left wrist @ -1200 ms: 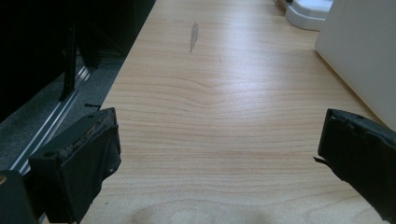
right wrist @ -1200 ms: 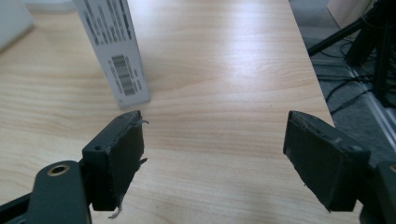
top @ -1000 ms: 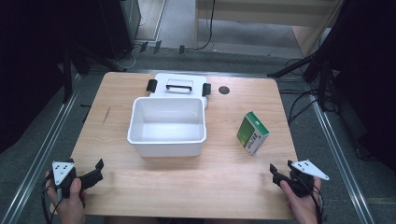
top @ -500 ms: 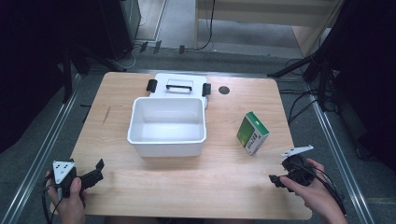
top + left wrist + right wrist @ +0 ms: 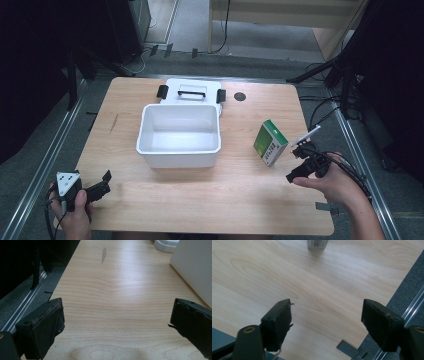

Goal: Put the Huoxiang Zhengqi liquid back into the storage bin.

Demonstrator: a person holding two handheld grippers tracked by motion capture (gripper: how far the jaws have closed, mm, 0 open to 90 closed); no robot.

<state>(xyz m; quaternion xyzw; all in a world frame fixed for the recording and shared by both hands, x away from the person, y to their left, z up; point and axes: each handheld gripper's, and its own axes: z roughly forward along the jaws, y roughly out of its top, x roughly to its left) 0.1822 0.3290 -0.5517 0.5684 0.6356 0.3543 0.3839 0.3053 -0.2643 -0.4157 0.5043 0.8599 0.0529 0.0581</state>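
A white open bin (image 5: 179,137) stands mid-table, its lid (image 5: 191,92) with black latches lying flat behind it. A green and white box (image 5: 270,142) stands to the bin's right. My right gripper (image 5: 295,163) hovers just right of the box, tilted, held by a hand. In the right gripper view the jaws of that gripper (image 5: 327,315) are open over bare wood, with the box (image 5: 318,244) at the top edge. My left gripper (image 5: 104,182) rests open at the front left corner. The left gripper view has that gripper (image 5: 117,312) empty and the bin's wall (image 5: 195,265) at the right.
The wooden table (image 5: 240,195) has a small black round hole (image 5: 240,96) near its far edge. A grey tape patch (image 5: 348,348) sits at the table's right front edge, beside the floor rail (image 5: 412,307). Cables run along the floor at the right.
My right gripper has risen from the front right corner, moved forward to beside the green box, and tilted over. The left gripper has stayed put.
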